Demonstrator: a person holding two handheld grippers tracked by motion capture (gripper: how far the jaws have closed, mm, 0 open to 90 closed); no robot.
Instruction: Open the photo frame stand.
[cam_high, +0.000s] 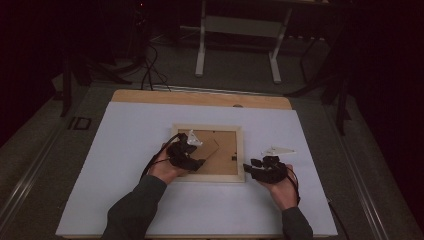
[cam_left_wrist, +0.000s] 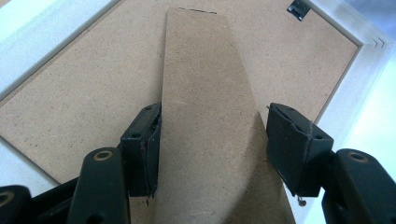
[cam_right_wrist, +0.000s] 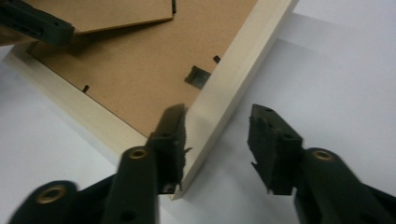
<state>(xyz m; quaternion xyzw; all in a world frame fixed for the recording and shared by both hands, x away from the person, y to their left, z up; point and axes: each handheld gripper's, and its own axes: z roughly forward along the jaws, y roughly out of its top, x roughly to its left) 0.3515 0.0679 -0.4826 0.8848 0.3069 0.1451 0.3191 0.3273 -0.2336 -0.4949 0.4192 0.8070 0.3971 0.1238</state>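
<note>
One picture frame (cam_high: 207, 152) lies face down near the middle of the white tabletop (cam_high: 125, 145), its brown backing board up and its longer sides running left to right across the tabletop. On the backing sits one fold-out stand flap (cam_left_wrist: 210, 121), a long strip of brown board; in the left gripper view its length runs straight away from the camera toward the far rail of the frame, something the high view barely resolves. That same view shows one small black clip (cam_left_wrist: 297, 9) at the far edge of the backing.

The left tool (cam_high: 186, 156) is over the left part of the frame, jaws wide apart around the flap: one jaw touches the flap's edge, the other stands clear of it.

The right tool (cam_high: 264, 170) is at the frame's near right corner. The right gripper view shows its jaws wide open astride the pale wooden rail (cam_right_wrist: 233, 88), one jaw against the inner side over the backing, the other apart from it over the white surface. It also shows a metal hanger (cam_right_wrist: 196, 77) just beside the rail.

One small clear plastic piece (cam_high: 276, 150) lies on the tabletop just right of the frame.
</note>
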